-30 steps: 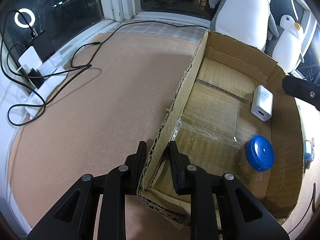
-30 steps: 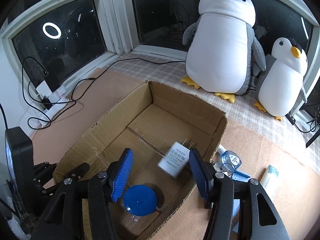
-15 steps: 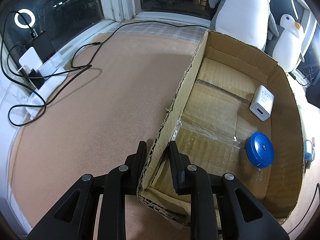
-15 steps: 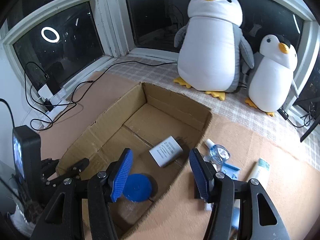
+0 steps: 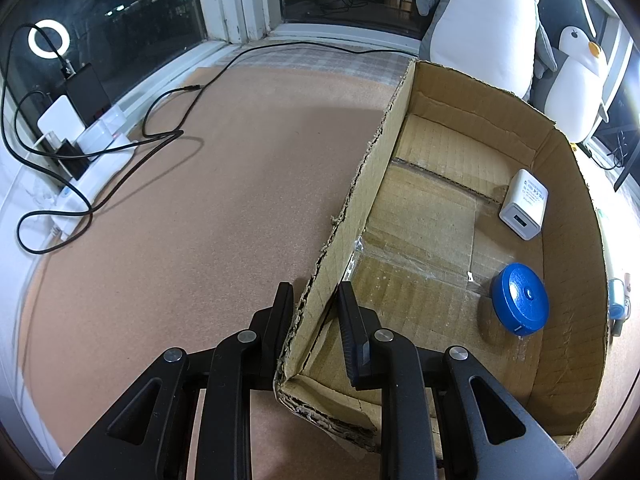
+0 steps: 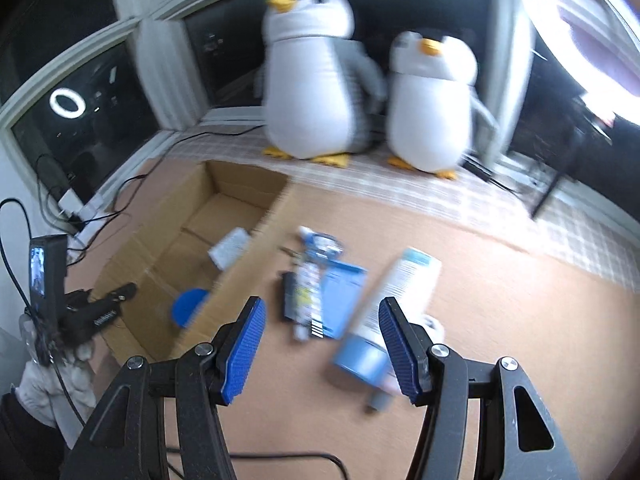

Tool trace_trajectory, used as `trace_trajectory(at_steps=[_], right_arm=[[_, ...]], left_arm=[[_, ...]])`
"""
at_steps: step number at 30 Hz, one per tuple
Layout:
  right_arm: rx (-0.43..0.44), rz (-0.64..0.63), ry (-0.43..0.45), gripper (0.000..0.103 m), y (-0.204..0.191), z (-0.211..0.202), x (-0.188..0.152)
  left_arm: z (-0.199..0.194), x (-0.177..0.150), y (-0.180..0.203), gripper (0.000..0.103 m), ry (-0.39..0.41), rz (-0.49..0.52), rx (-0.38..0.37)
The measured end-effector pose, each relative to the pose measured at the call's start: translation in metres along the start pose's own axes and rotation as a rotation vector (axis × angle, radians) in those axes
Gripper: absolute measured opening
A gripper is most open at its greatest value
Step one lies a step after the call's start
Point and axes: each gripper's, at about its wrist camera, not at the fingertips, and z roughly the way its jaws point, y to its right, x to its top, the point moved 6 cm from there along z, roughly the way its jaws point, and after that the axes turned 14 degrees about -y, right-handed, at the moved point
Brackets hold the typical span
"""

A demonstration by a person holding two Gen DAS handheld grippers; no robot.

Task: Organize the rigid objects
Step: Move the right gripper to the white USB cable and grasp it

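left tongs (image 5: 312,308) clamp the cardboard box (image 5: 360,184) wall; right tongs (image 6: 320,344) gape, empty, above a white tube (image 6: 396,296) on the worktop (image 6: 500,320).

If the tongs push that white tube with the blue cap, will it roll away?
Probably a little. The tube looks round and lies flat on the smooth brown table, so a sideways push could roll it. Its blue cap looks wider than the body, so it would likely curve rather than go straight. It seems light; the picture is blurred, so I can't be sure.
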Motion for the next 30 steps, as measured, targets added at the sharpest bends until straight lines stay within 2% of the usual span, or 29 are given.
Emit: trace_trajectory(at_steps=[8,14,21,25,30], right_arm=[[-0.064,0.1,-0.029,0.055,0.066,0.001,-0.028],[-0.091,0.12,-0.083,0.055,0.094,0.019,-0.044],[-0.082,0.099,-0.136,0.054,0.099,0.044,-0.056],[-0.079,0.077,-0.159,0.048,0.094,0.057,-0.056],[-0.077,0.05,-0.18,0.045,0.087,0.069,-0.054]], left_arm=[[0.0,0.0,-0.001,0.021,-0.001,0.002,0.003],[-0.001,0.0,-0.002,0.021,-0.002,0.002,0.005],[-0.001,-0.001,-0.002,0.021,-0.004,0.0,0.011],[-0.001,-0.001,-0.002,0.021,-0.005,0.0,0.013],[-0.001,-0.001,-0.001,0.021,-0.005,0.001,0.013]])
